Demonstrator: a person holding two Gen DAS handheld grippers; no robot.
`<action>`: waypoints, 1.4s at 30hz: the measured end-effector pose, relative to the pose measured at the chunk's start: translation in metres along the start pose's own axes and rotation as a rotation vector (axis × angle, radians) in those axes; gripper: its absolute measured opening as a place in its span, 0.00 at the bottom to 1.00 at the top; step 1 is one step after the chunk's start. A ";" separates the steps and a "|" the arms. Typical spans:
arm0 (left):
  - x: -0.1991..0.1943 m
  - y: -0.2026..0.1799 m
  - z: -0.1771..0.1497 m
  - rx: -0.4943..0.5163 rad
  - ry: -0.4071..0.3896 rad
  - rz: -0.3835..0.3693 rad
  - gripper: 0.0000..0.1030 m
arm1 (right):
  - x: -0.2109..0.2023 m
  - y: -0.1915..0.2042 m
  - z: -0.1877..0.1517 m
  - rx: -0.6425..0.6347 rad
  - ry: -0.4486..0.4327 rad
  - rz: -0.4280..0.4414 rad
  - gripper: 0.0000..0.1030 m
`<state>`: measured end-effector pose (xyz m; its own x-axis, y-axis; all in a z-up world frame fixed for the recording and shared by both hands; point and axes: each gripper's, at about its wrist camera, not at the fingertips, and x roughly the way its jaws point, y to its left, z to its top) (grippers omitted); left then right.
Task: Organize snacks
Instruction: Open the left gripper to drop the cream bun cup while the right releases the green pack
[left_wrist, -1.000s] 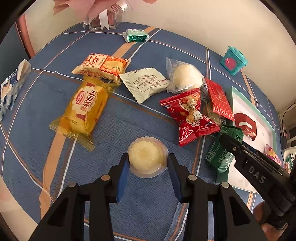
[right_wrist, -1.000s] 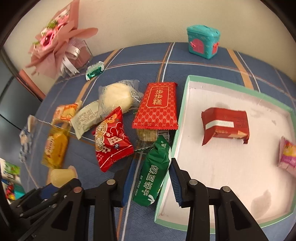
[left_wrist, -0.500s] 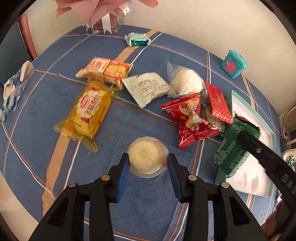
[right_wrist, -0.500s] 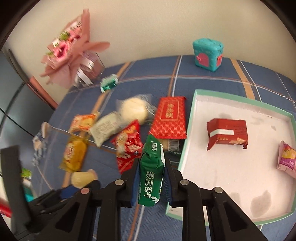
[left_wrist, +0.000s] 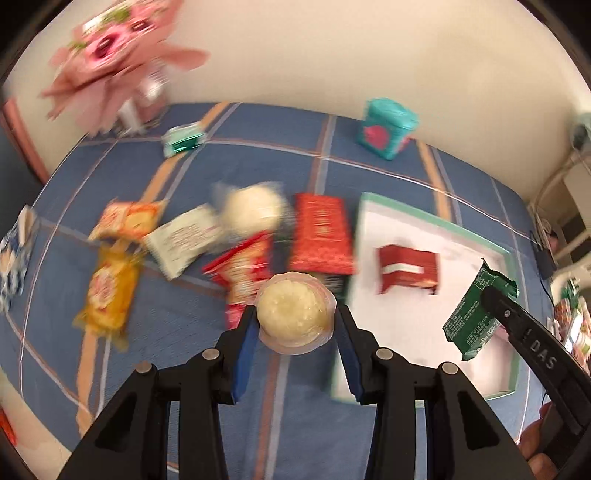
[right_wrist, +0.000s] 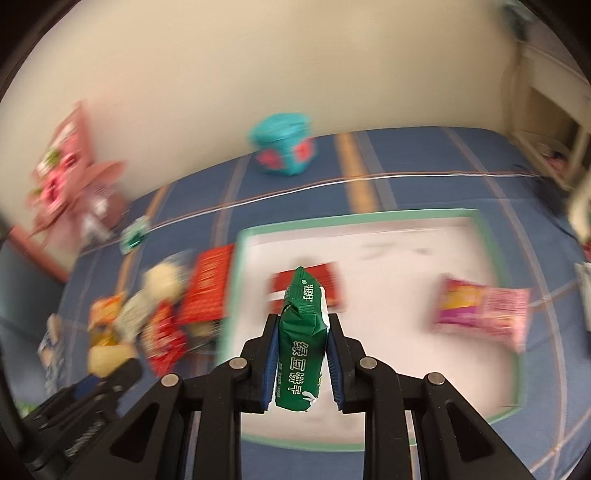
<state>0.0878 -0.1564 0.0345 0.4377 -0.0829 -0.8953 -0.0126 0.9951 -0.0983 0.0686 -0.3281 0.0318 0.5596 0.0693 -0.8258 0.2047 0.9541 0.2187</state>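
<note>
My left gripper (left_wrist: 295, 325) is shut on a round clear jelly cup (left_wrist: 295, 312) and holds it above the blue cloth, left of the tray. My right gripper (right_wrist: 301, 339) is shut on a green snack pack (right_wrist: 301, 350) and holds it upright over the white tray with a green rim (right_wrist: 406, 216); the pack also shows in the left wrist view (left_wrist: 476, 314). In the tray lie a red pack (left_wrist: 408, 269) and a pink pack (right_wrist: 484, 310). Loose snacks lie left of the tray: a red flat box (left_wrist: 321, 232), a red bag (left_wrist: 245, 269), a white bun (left_wrist: 253, 210), a white sachet (left_wrist: 181, 240), a yellow cake pack (left_wrist: 109, 291).
A teal toy box (left_wrist: 386, 129) stands at the back by the wall. A pink bouquet (left_wrist: 118, 62) is at the back left with a small green pack (left_wrist: 183, 138) beside it. A blue-white packet (left_wrist: 14, 262) lies at the far left edge.
Both grippers have lifted and swung right. The left raised the jelly cup off the cloth; the right carried the green pack from the tray's left edge to over the tray.
</note>
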 end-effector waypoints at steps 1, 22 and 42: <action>0.003 -0.012 0.001 0.017 0.003 -0.012 0.42 | -0.001 -0.010 0.003 0.014 -0.006 -0.018 0.25; 0.078 -0.133 0.015 0.192 0.094 -0.054 0.43 | 0.025 -0.083 0.030 0.079 -0.038 -0.131 0.25; 0.064 -0.108 0.017 0.129 0.108 -0.040 0.61 | 0.024 -0.079 0.027 0.046 -0.013 -0.162 0.25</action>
<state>0.1327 -0.2680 -0.0052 0.3361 -0.1210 -0.9340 0.1211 0.9890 -0.0846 0.0881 -0.4097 0.0086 0.5264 -0.0884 -0.8456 0.3297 0.9380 0.1072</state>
